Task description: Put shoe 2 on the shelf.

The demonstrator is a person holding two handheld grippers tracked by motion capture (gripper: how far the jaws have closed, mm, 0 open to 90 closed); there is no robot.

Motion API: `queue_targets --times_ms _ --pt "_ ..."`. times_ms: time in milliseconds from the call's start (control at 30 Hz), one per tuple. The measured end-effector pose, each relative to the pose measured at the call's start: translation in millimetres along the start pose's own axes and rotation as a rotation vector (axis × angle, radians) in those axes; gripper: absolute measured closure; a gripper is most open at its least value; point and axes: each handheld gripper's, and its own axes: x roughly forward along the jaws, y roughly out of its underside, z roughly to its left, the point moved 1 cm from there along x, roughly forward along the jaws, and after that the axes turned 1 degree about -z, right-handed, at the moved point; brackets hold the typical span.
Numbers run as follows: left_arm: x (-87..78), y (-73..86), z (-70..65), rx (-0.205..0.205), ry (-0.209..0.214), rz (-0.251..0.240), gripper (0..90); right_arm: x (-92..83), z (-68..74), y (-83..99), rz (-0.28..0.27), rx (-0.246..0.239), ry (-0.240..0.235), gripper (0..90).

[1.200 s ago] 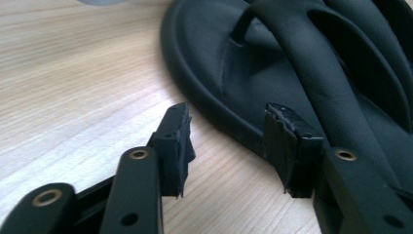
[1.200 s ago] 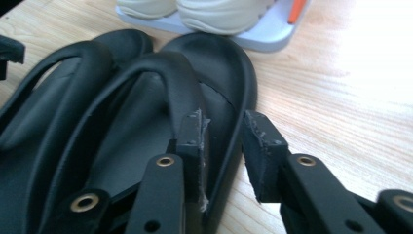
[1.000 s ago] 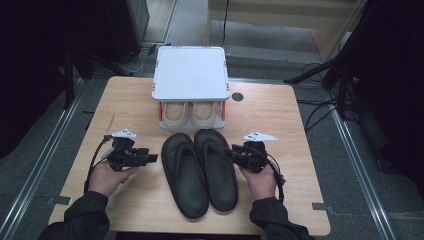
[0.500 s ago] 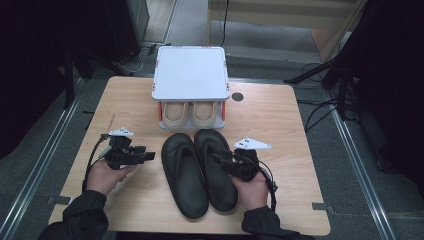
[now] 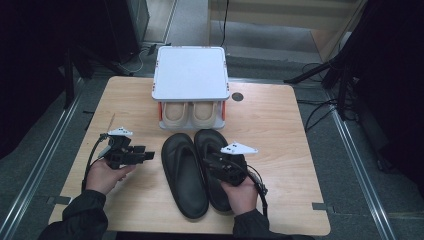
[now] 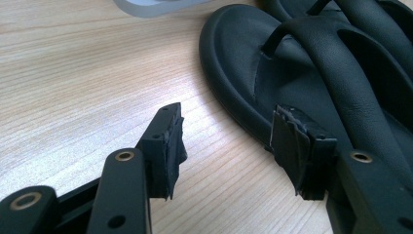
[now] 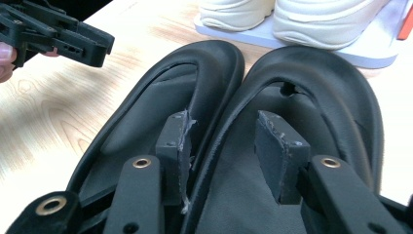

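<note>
Two black thong sandals lie side by side on the wooden table (image 5: 280, 130), the left sandal (image 5: 184, 175) touching the right sandal (image 5: 206, 141). My right gripper (image 5: 212, 162) hovers low over them. Its jaws have just been opening and straddle the two touching inner rims, one pad over the left sandal (image 7: 141, 112) and one over the right sandal (image 7: 336, 87), without squeezing them (image 7: 226, 141). My left gripper (image 5: 149, 155) stands open on the table just left of the left sandal (image 6: 243, 63), with only bare wood between its pads (image 6: 226, 141).
A white two-level shoe rack (image 5: 190, 75) stands at the back middle of the table with a pair of cream shoes (image 5: 189, 114) under its top shelf. A dark round hole (image 5: 237, 96) sits to its right. Dark equipment and cables surround the table.
My right gripper has moved left from beside the right sandal to over the pair, its jaws wider now. The left gripper has stayed where it was.
</note>
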Motion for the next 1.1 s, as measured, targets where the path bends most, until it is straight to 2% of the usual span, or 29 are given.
queue_targets --times_ms 133,200,333,533,633,867,933,967,1033,1100 --pt "0.8 -0.3 -0.4 0.0 0.002 0.002 45.8 4.1 1.6 1.0 0.005 0.001 0.001 56.2" --pt "1.0 -0.4 -0.6 0.003 0.003 0.005 45.7 9.0 4.3 2.6 0.008 -0.002 0.014 51.6" --pt "1.0 0.3 -0.1 0.009 -0.001 0.007 45.7 15.2 8.7 4.4 0.016 0.012 -0.001 50.7" --pt "-2.8 3.0 1.1 0.002 -0.008 0.004 45.7 26.0 15.6 6.4 0.025 0.025 0.035 45.2" --pt "-6.9 6.2 3.6 -0.009 -0.015 -0.008 45.6 30.4 17.3 7.0 0.028 0.028 0.055 45.2" --pt "-13.2 12.9 6.1 -0.03 -0.033 -0.017 45.5 42.3 16.0 8.4 0.06 0.049 0.045 45.6" --pt "-15.2 13.4 7.4 -0.024 -0.033 -0.012 45.5 44.0 15.8 8.5 0.066 0.064 0.038 46.1" --pt "-17.1 14.8 7.7 -0.034 -0.038 -0.028 45.5 45.4 16.0 8.5 0.068 0.07 0.038 47.5" --pt "-19.6 15.8 8.7 -0.037 -0.041 -0.032 45.7 48.8 17.6 8.2 0.079 0.057 0.063 52.2" --pt "-20.7 16.8 9.0 -0.039 -0.045 -0.031 45.7 50.1 17.4 8.7 0.086 0.055 0.065 53.9"
